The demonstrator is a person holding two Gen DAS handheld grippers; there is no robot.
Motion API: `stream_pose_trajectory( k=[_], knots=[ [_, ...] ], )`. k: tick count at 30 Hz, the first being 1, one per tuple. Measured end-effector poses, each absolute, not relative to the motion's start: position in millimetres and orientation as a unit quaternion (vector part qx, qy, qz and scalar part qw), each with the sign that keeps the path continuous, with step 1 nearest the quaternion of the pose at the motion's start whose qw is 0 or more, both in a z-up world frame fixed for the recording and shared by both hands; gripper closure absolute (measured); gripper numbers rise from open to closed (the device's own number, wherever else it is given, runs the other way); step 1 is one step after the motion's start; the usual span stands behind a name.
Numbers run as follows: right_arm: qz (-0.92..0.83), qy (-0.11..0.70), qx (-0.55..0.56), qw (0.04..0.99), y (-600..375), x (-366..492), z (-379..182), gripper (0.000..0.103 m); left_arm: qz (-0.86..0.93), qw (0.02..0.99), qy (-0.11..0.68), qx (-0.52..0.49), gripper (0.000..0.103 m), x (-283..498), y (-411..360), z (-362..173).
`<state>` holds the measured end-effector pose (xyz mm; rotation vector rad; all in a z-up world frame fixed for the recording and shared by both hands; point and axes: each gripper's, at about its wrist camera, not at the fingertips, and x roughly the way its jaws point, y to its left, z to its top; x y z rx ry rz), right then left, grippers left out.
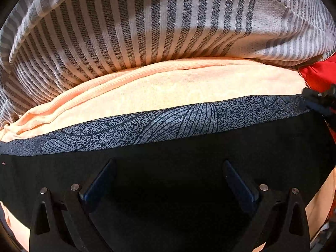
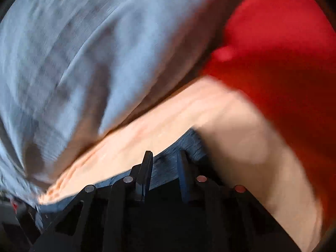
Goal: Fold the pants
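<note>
The black pants [image 1: 168,153] with a grey-blue patterned waistband [image 1: 168,121] lie across the lower half of the left wrist view. My left gripper [image 1: 168,168] is open, its blue-padded fingers [image 1: 100,180] spread wide over the black cloth. In the blurred right wrist view my right gripper [image 2: 164,157] has its fingers [image 2: 147,168] close together with the blue waistband edge [image 2: 189,140] between them. The other gripper shows in the left wrist view at the right end of the waistband [image 1: 319,98].
A peach cloth [image 1: 168,86] lies under the pants. A grey-and-white striped cloth [image 1: 147,21] lies beyond it, blurred blue-grey in the right wrist view [image 2: 84,52]. A red cloth [image 1: 319,75] lies at the right, large in the right wrist view [image 2: 273,42].
</note>
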<state>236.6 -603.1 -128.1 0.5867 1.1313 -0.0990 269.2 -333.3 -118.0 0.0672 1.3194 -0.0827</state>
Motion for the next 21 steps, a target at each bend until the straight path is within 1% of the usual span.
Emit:
stream_pose_trajectory(
  k=[1,3,7,11,12,14,16,17,18,21],
  knots=[
    [-0.052,0.527,0.272,0.803,-607,235,-122,0.078,-0.037,0.789,0.613,0.031,0.001,266,-332,-120],
    [-0.062,0.52,0.26,0.811,-605,228,-108,0.075,-0.036,0.788,0.613,0.031,0.001,264,-331,-121],
    [-0.049,0.513,0.26,0.817,-590,191,-86,0.074,-0.039,0.789,0.612,0.03,0.001,262,-332,-123],
    [-0.047,0.552,0.222,0.802,-580,153,-99,0.074,-0.042,0.79,0.611,0.031,0.001,266,-328,-126],
    [-0.066,0.556,0.228,0.796,-589,144,-105,0.078,-0.044,0.789,0.612,0.032,0.001,266,-327,-127],
    [-0.072,0.537,0.292,0.788,-608,130,-104,0.078,-0.048,0.789,0.612,0.033,0.0,267,-327,-127],
    [-0.079,0.52,0.322,0.787,-620,117,-92,0.067,-0.05,0.79,0.609,0.035,0.0,266,-326,-128],
    [-0.072,0.517,0.332,0.786,-622,111,-88,0.051,-0.05,0.79,0.61,0.036,0.0,267,-325,-127],
    [-0.064,0.514,0.347,0.782,-620,105,-86,0.042,-0.047,0.789,0.611,0.036,0.0,267,-325,-127],
    [-0.039,0.497,0.412,0.762,-622,80,-94,0.042,-0.039,0.782,0.621,0.035,0.0,270,-325,-124]
  ],
)
